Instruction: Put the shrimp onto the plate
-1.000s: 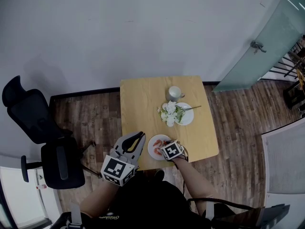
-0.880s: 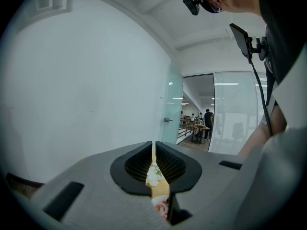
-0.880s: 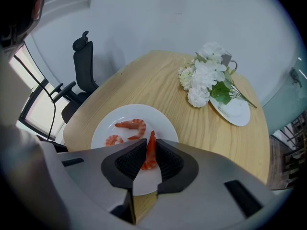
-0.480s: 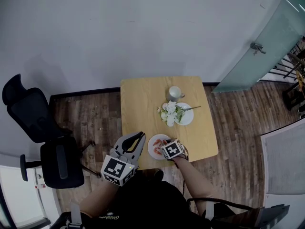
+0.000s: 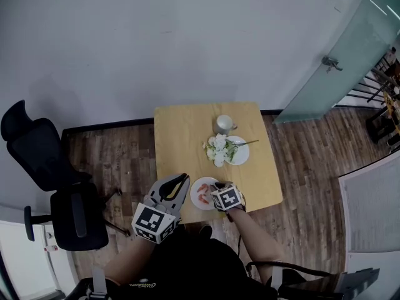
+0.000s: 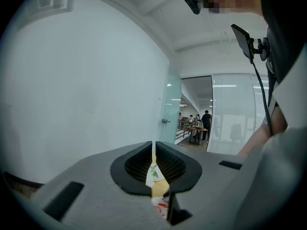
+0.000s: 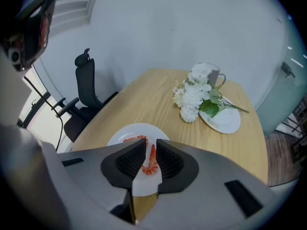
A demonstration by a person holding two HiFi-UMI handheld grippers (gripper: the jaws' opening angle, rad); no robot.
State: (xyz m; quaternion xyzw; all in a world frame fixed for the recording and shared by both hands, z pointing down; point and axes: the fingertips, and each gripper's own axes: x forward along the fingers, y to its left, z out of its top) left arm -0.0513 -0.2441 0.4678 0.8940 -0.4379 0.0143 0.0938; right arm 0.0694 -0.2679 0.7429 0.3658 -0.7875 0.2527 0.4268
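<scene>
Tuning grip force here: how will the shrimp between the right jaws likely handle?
Probably light and floppy: the shrimp is thin and curled in the right gripper. It may slip: the jaws meet only its narrow body; the plate lies beneath.

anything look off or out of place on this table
Mainly the white flowers: they lie loose across the far plate beside the mug, stems over its rim, not in a vase. The near plate with shrimp sits close to the table edge. Nothing spilled or broken.
</scene>
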